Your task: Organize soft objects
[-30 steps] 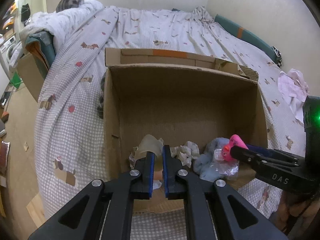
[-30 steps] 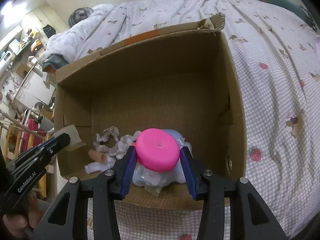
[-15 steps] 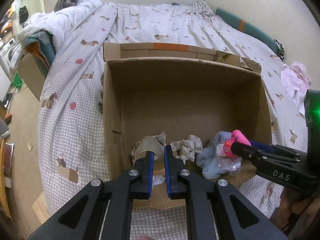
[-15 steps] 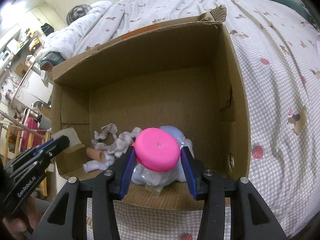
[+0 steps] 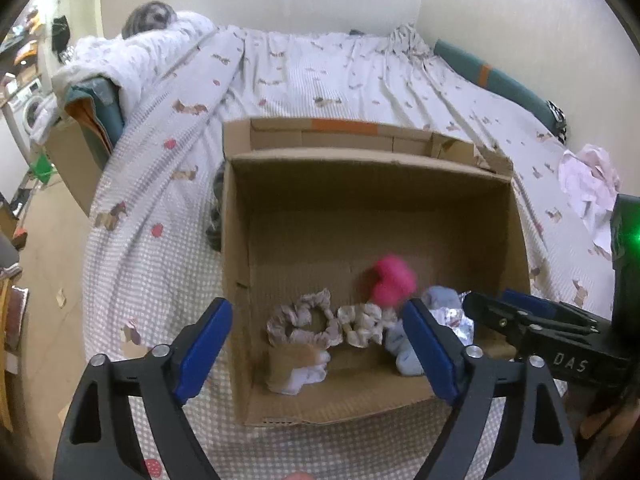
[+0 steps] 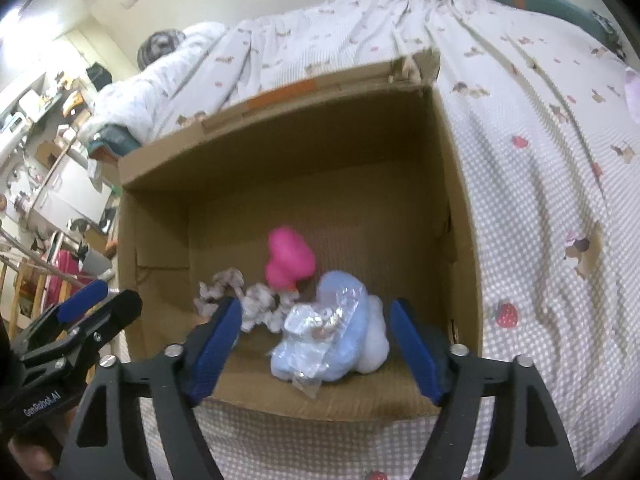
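An open cardboard box (image 5: 236,264) (image 6: 460,216) sits on the bed. Inside lie a pink soft toy (image 5: 393,280) (image 6: 289,259), blurred as if moving, two pale scrunchies (image 5: 304,322) (image 6: 224,292), a tan and white sock (image 5: 296,366), and a light blue plush with a crinkled plastic bag (image 6: 332,332) (image 5: 440,304). My left gripper (image 5: 316,344) is open and empty over the box's near left corner. My right gripper (image 6: 316,344) is open and empty over the near wall, above the blue plush.
The bed has a checked cover with small prints (image 5: 160,184). A bunched duvet (image 5: 132,56) lies at the far left. A pale pink cloth (image 5: 588,184) lies right of the box. Floor and furniture (image 6: 48,184) lie to the left.
Both grippers have opened. The right one let go of the pink toy, which now lies further back in the box. The left one let go of the tan sock.
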Tool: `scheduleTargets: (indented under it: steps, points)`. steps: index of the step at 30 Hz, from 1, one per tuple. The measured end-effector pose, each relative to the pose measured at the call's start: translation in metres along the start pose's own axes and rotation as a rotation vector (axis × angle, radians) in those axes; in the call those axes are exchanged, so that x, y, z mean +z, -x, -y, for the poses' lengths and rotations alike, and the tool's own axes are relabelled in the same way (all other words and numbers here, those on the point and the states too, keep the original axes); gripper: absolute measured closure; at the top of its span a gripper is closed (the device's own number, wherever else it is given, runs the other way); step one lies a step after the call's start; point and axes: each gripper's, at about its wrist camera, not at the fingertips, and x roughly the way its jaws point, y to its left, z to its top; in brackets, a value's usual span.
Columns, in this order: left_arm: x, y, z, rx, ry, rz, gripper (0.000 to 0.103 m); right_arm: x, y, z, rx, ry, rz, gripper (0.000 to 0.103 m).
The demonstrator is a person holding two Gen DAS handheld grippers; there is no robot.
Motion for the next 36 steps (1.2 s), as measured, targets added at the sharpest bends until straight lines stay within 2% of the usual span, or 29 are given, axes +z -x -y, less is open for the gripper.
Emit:
scheduleTargets:
  steps: [2,6,11,19,22,26,36]
  points:
    - [-0.001,0.006,0.000,0.024,-0.011,0.027,0.011,0.001,0.006,0.001,-0.006,-0.012,0.027,0.005]
    - [-0.002,0.019,-0.005,0.074,-0.023,0.070,0.006,0.001,0.018,0.003,0.010,-0.034,0.085,0.000]
    - [-0.001,0.036,-0.016,0.075,0.006,0.118,0.001,-0.004,0.035,-0.003,0.010,-0.020,0.150,0.000]
    - [-0.011,0.060,-0.019,0.086,-0.004,0.154,0.001,-0.018,0.062,-0.023,-0.044,0.075,0.215,0.000]
    - [-0.017,0.068,-0.023,0.057,0.008,0.148,0.001,-0.027,0.067,-0.022,-0.040,0.070,0.211,0.000]
    - [-0.028,0.078,-0.023,0.094,0.004,0.147,0.001,-0.038,0.074,-0.022,-0.041,0.071,0.217,0.000]
    - [-0.054,0.102,-0.020,0.084,-0.011,0.154,0.001,-0.065,0.093,-0.025,-0.051,0.085,0.234,0.000]
